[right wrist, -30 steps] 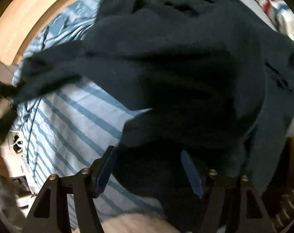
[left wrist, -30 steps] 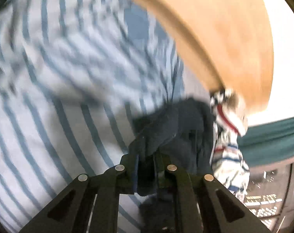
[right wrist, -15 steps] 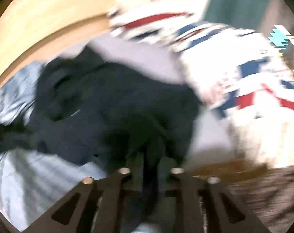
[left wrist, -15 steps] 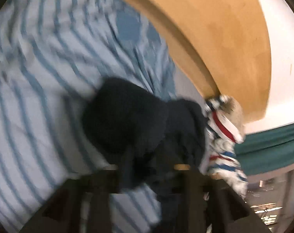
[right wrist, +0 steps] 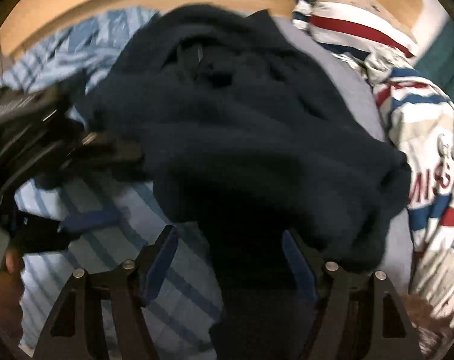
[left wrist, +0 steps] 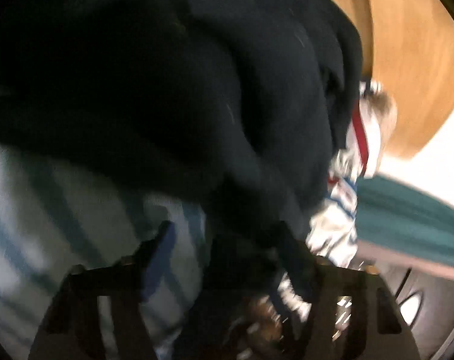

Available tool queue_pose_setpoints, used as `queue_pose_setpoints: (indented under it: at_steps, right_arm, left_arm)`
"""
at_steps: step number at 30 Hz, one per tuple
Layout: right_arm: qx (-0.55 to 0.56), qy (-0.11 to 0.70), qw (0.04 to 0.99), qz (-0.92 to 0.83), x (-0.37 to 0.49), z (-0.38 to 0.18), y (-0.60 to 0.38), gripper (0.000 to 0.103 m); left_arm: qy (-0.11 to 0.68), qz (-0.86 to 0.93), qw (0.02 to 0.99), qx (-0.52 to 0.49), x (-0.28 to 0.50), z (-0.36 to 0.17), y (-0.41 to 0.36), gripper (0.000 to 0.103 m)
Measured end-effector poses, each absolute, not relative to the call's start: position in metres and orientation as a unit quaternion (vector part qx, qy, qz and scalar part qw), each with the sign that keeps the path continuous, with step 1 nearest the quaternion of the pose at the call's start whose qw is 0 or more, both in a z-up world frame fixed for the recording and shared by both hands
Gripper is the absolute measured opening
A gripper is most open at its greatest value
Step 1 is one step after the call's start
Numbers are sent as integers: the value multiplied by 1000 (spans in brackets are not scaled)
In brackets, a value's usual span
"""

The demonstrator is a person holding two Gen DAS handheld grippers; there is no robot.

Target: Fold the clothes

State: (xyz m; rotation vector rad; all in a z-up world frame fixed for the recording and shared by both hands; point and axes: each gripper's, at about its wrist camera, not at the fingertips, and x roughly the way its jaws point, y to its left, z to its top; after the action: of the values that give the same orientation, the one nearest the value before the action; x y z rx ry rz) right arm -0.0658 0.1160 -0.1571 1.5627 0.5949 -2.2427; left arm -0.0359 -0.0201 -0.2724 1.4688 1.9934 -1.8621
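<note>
Both grippers, left gripper (left wrist: 227, 240) and right gripper (right wrist: 230, 240), hold fingers wide, the dark navy garment (right wrist: 242, 114) bunched between and beyond them.

left view motion-blurred | dark garment (left wrist: 166, 84) hides left jaws' right finger

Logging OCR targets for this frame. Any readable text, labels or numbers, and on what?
"MIS": red capitals, sideways, cut off by folds, on the white, red and blue printed fabric in the right wrist view.
Above those letters: a printed mark, too blurred to read.
Dark navy garment: no text visible.
Left wrist view: motion-blurred, nothing legible.
</note>
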Motion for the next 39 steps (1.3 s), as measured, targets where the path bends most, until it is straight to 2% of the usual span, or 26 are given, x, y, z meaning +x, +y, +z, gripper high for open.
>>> queue_pose_setpoints:
  at_steps: [1,2,3,4,5,8,11,14,17,18,19,20,21,22,23,25,28,31,35,37,39]
  right_arm:
    - [550,223,175,-786,-66,-165,113,78]
    - [549,233,173,-784,-69,-170,111,76]
    - [547,238,173,-783,-71,-176,109,54]
    - [551,225,179,-784,-77,-180,106,26]
    - [563,194,187,-781,-83,-183,105,8]
    - [584,101,237,-769,-93,-166,92,7]
    - [577,77,314,-750,-86,-138,46,7]
    - [583,27,436,-685,-65,-117,-29,7]
    - [602,2,547,-581,-22,-110,-98,8]
    - [603,6,572,-557,-9,-107,-112,14]
    - [605,9,590,-534,2,-105,-123,15]
    - [607,9,595,-526,8,-104,-128,37]
    - [607,6,576,-547,3,-102,-124,64]
    - [607,3,556,-568,-2,-100,-119,69]
    - [606,0,536,-588,-7,-99,-114,69]
    - [604,-22,493,-626,-25,-97,-93,66]
    - [612,-64,387,-686,-68,-97,-30,67]
    - [613,-23,240,-752,-101,-100,35,70]
    - [608,28,257,-750,-87,-108,27,71]
    - [605,53,266,-748,-80,-112,23,71]
    - [602,78,274,-746,-73,-116,19,72]
  left_arm:
    - [638,-610,32,468,-38,-271,-30,23]
    - [633,-620,42,462,-41,-270,-41,12]
    - [623,-633,54,457,-42,-266,-54,11]
    - [605,-652,66,452,-43,-254,-70,10]
    - [589,-672,73,443,-43,-241,-83,10]
    - [531,-732,83,419,-43,-190,-137,6]
    - [498,-768,103,390,-37,-143,-194,6]
    - [457,-798,143,366,-18,-104,-255,6]
    - [420,-798,197,383,16,-90,-306,6]
    - [407,-795,215,396,27,-91,-318,6]
    - [397,-786,231,413,38,-95,-329,7]
    - [395,-771,242,437,49,-105,-335,15]
    - [399,-755,251,456,61,-118,-335,19]
    - [409,-741,256,466,72,-130,-333,30]
    - [418,-733,256,471,83,-140,-327,48]
    - [430,-737,239,464,98,-150,-307,69]
    - [426,-752,196,464,108,-151,-257,70]
    - [397,-757,154,495,112,-156,-199,70]
    - [315,-752,99,570,102,-184,-120,70]
    - [268,-750,115,593,96,-201,-97,70]
    - [268,-744,137,596,101,-211,-95,68]
